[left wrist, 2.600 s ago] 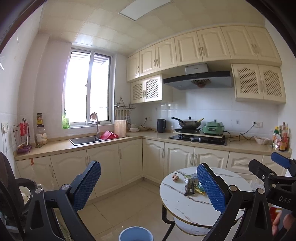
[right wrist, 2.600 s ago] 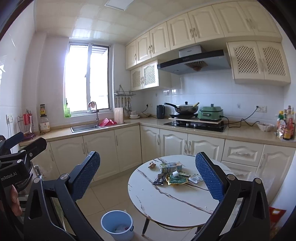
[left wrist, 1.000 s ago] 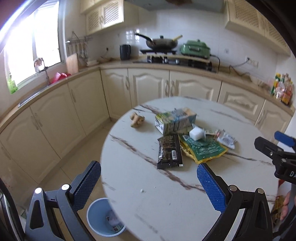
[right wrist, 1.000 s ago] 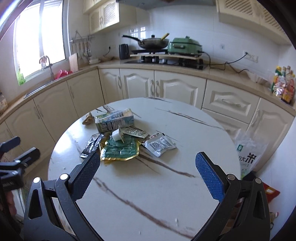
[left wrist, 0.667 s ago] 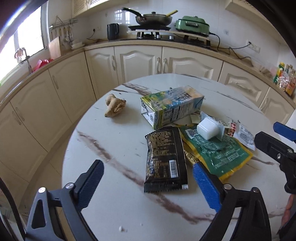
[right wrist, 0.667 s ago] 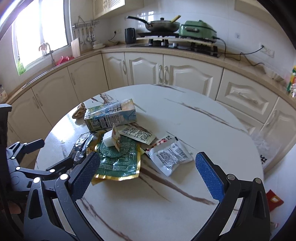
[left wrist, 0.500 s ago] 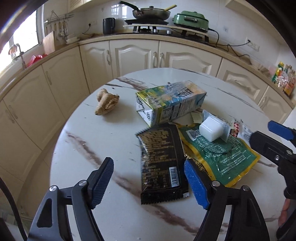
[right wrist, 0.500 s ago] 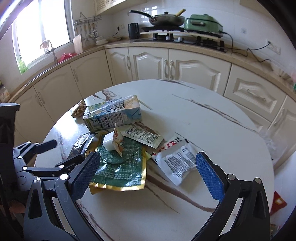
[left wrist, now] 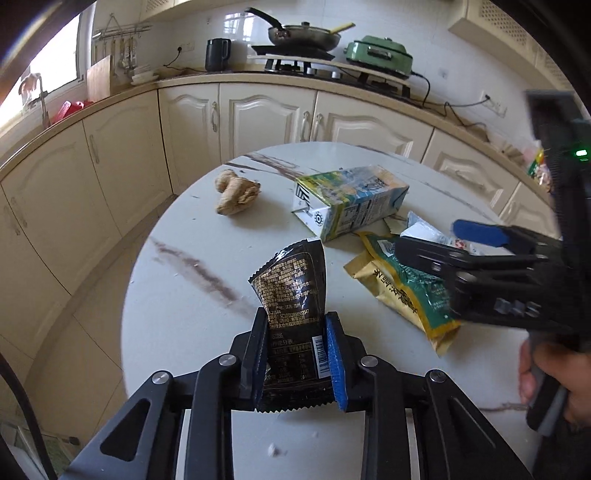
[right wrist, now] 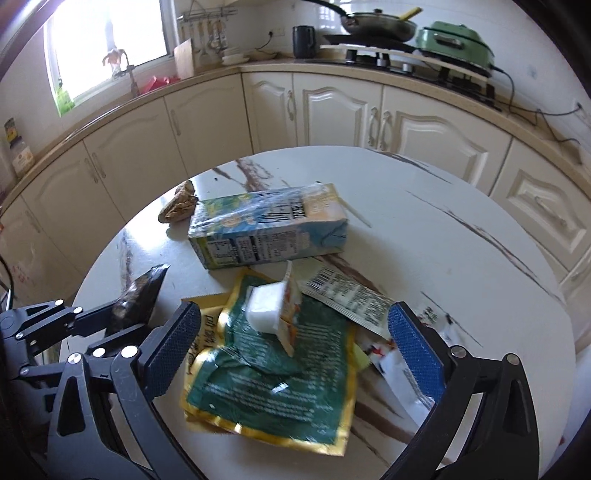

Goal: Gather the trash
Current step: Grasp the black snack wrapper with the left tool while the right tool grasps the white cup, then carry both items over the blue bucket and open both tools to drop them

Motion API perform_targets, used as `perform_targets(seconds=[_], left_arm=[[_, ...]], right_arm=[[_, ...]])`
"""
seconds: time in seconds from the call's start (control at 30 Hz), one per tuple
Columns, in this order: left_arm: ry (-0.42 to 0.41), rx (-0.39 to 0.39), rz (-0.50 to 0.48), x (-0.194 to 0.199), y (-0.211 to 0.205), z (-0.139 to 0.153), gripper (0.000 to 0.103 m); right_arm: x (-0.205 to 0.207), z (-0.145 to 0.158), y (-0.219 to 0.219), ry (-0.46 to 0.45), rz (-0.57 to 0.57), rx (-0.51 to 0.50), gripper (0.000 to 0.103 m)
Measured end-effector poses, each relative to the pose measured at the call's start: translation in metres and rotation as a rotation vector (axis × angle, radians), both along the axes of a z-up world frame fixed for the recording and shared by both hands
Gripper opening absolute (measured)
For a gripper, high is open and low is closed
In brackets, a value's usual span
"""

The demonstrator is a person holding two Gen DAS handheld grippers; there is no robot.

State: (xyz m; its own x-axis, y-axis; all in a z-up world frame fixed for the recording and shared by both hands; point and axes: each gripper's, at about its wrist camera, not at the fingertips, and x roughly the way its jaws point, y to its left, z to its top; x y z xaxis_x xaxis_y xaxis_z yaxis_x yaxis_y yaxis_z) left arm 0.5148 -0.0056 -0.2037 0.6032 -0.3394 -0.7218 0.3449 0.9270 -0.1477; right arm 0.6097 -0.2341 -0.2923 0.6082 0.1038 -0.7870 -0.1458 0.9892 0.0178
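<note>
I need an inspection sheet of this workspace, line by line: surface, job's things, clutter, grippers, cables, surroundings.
Surface: round marble table, white with brown veins, crumbs near the front edge.
Job's things: black wrapper; milk carton lying on its side; green and gold pouch with a small white cup on it; white sachets beside.
Clutter: ginger root.
Grippers: left gripper closing, black wrapper between its pads; right gripper wide, starting to close, over the pouch.
Cables: black cord on the counter.
Surroundings: cream cabinets, wok, green cooker, kettle.
</note>
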Motion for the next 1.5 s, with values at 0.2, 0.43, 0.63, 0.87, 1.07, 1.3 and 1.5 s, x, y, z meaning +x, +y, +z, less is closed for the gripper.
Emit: perform_targets(seconds=[0.2,0.43,0.63,0.87,1.07,1.3,1.5], left_arm=[[-0.045,-0.025,0.027,-0.035,0.039,0.023,0.025],[-0.084,-0.06,0.055,-0.082,0.08,0.052,0.025],[-0.106,-0.074,0.124,-0.135,0.14,0.064,0.025],[-0.055,-0.044,0.256,-0.18,0.222,0.046,0.025],[0.042,-0.016,0.369,-0.197,0.277,0.004,0.025],[0.196,-0.017,0.374,-0.174,0.301,-0.062,0.025],[0.284,-0.003,0.349,-0.144,0.304,-0.103,0.026]], right_arm=[[0.005,-0.011,0.004,0.043,0.017,0.016,0.041],[-0.019,0.016,0.004,-0.021,-0.003,0.042,0.022],[-0.066,0.064,0.052,-0.119,0.088,0.115,0.022],[-0.107,0.065,0.184,-0.107,0.35,0.255,0.022],[-0.106,-0.002,0.274,0.048,0.46,0.322,0.022],[-0.072,-0.103,0.318,0.224,0.417,0.254,0.022],[-0.044,-0.157,0.326,0.301,0.373,0.21,0.022]])
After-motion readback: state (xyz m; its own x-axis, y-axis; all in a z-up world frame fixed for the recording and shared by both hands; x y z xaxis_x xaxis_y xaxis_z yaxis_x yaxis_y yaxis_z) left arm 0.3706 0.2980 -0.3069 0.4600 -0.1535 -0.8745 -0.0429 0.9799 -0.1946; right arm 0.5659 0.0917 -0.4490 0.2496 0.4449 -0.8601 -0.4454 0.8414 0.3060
